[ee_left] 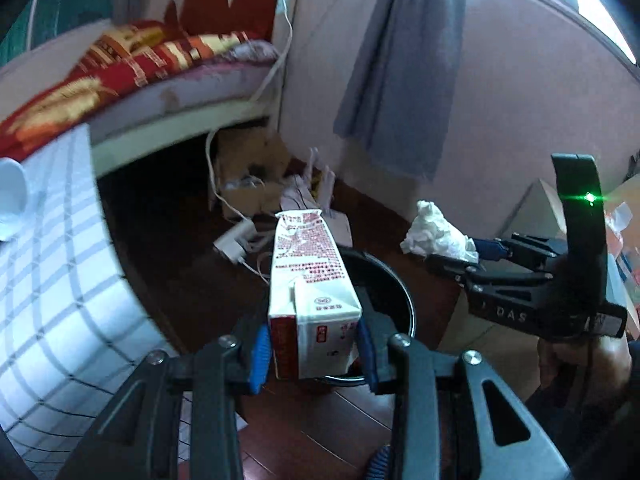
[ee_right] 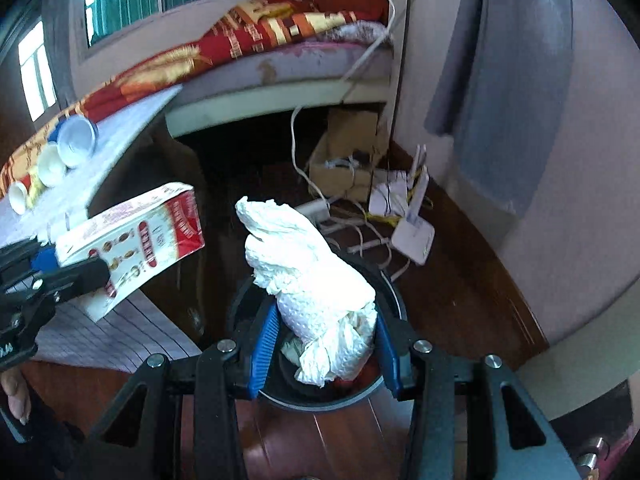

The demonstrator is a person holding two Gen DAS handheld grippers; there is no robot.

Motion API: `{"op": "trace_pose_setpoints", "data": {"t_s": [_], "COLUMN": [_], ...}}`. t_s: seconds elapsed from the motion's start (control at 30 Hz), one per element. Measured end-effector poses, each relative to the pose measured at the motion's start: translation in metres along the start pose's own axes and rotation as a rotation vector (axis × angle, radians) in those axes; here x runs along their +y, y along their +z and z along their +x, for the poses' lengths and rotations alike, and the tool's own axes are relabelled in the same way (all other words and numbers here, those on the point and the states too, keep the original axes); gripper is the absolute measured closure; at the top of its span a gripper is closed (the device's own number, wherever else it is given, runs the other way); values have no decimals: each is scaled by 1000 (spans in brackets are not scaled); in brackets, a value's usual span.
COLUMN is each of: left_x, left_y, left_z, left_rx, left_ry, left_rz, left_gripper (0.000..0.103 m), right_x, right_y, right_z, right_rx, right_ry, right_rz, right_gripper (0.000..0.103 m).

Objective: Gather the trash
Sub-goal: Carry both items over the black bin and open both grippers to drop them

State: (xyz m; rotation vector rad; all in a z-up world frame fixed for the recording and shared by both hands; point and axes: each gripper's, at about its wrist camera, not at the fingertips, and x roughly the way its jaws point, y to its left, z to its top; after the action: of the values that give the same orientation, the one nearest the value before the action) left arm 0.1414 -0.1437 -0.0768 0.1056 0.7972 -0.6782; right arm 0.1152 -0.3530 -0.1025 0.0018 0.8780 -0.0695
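My left gripper (ee_left: 314,354) is shut on a red and white carton (ee_left: 308,280), held above the rim of a round black bin (ee_left: 394,292) on the floor. My right gripper (ee_right: 326,350) is shut on a crumpled white paper towel (ee_right: 316,276), held right over the same bin (ee_right: 390,284), which has some trash in it. The right gripper with the towel (ee_left: 436,234) shows at the right in the left wrist view. The carton (ee_right: 140,240) and the left gripper (ee_right: 60,276) show at the left in the right wrist view.
A table with a checked cloth (ee_left: 52,280) stands on the left, with several paper cups (ee_right: 76,140) on it. A bed (ee_right: 280,52) lies behind. Cables, a router (ee_right: 414,232) and a cardboard box (ee_right: 348,152) lie on the wooden floor by the wall.
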Motion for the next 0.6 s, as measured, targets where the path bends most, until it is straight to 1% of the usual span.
{"op": "trace_pose_setpoints", "data": {"t_s": [0.17, 0.27, 0.4, 0.5, 0.53, 0.57, 0.6], "left_x": [-3, -4, -2, -2, -1, 0, 2], "left_y": [-9, -11, -11, -12, -14, -15, -15], "left_z": [30, 53, 73, 88, 91, 93, 91], "left_rx": [56, 92, 125, 171, 173, 176, 166], "left_ry": [-33, -47, -67, -125, -114, -71, -24], "left_rz": [-8, -16, -34, -27, -22, -23, -26], "left_gripper": [65, 65, 65, 63, 52, 40, 17], "right_x": [-12, -15, -18, -17, -15, -15, -18], "right_y": [-20, -24, -27, -28, -29, -30, -33], "right_z": [31, 51, 78, 93, 101, 109, 119], "right_rx": [64, 95, 141, 167, 177, 190, 221], "right_ry": [15, 26, 40, 51, 42, 19, -44], "right_rz": [-14, -24, -33, -47, -72, -94, -107], "right_gripper": [56, 56, 56, 54, 52, 35, 13]}}
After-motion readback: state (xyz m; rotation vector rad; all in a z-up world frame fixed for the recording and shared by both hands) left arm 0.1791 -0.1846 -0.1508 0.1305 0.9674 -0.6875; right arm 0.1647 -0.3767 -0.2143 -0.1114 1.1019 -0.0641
